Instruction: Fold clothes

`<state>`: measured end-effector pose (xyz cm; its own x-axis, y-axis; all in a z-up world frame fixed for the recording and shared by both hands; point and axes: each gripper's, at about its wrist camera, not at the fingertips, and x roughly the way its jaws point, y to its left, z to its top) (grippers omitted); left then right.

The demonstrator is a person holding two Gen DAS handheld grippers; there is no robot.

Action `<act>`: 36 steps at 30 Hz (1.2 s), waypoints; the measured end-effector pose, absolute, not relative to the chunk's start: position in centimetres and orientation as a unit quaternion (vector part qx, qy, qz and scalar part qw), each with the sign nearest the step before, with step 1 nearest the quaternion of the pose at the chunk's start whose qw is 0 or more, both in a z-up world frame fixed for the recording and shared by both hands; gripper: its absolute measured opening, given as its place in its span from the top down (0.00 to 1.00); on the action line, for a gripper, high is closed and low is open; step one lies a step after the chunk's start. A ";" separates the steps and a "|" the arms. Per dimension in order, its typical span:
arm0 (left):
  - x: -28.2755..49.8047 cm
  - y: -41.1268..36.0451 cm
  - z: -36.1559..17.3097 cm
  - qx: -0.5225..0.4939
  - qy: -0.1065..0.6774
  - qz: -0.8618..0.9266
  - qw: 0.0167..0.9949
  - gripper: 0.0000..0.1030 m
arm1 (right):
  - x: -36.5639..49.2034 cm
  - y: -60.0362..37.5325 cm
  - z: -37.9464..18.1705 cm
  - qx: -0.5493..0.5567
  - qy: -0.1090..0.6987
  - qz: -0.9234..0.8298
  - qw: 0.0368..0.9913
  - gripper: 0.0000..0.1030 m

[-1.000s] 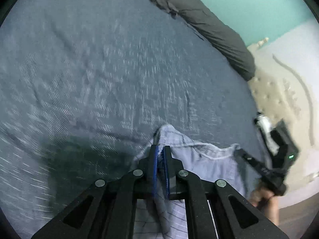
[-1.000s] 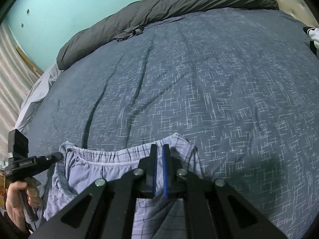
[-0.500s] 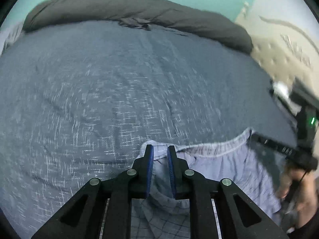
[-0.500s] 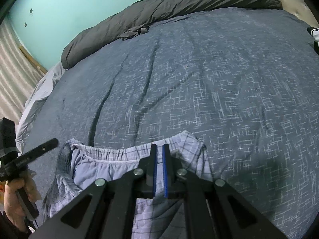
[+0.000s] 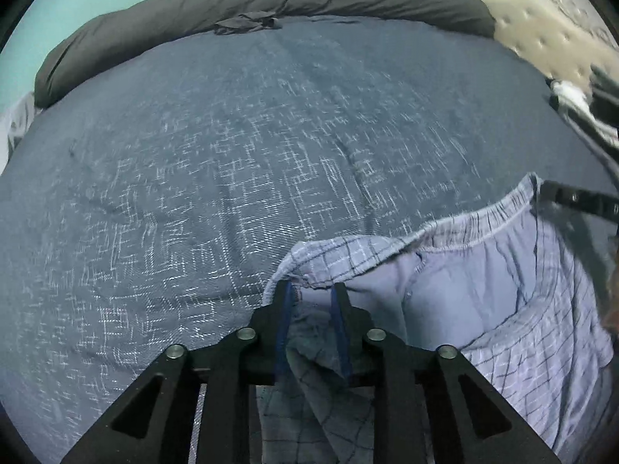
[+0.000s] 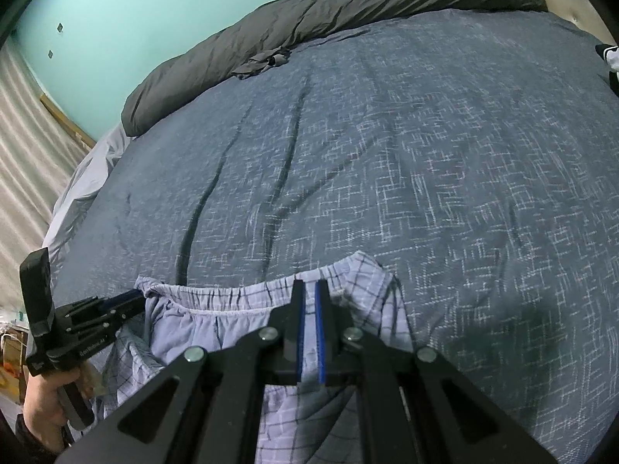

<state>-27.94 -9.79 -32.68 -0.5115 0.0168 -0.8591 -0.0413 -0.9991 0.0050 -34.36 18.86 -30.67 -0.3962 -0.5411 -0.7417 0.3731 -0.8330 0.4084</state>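
A dark blue bedspread (image 6: 387,154) with a white crosshatch print covers the bed, and a rolled dark grey duvet (image 6: 329,11) lies along its far edge below the teal wall (image 6: 135,0).

At the near edge of the bedspread, the light lavender plaid shorts (image 6: 201,332) hang between the two tools. The elastic waistband is stretched wide and gapes open, showing the plain pale inside; the thin dark check lines run over the outer cloth, which drapes down below the tools.

The left wrist view shows the beige tufted headboard (image 5: 541,27) and the waistband's far corner meeting the tip of the right gripper (image 5: 572,199). The right wrist view shows a striped wall at the left, pale sheet at the bed's side, two long creases in the bedspread, and the person's left hand (image 6: 46,406) around the tool's handle.

The left gripper (image 5: 311,290) has its jaws moderately apart, with bunched waistband cloth lying loosely between them. The right gripper (image 6: 309,290) has its jaws nearly closed, with only a narrow gap, pinching the waistband edge.
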 end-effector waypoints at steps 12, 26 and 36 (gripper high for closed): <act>-26.2 -10.3 -32.5 -0.488 0.036 0.872 0.016 1.00 | -34.5 18.6 -30.9 0.478 -0.095 -0.827 0.282 0.96; -26.3 -8.9 -31.5 -0.487 0.050 0.872 0.030 0.99 | -34.3 18.4 -30.9 0.478 -0.102 -0.823 0.288 0.96; -26.6 -8.3 -32.9 -0.504 0.063 0.861 0.031 0.76 | -34.3 18.5 -30.7 0.477 -0.106 -0.822 0.292 0.96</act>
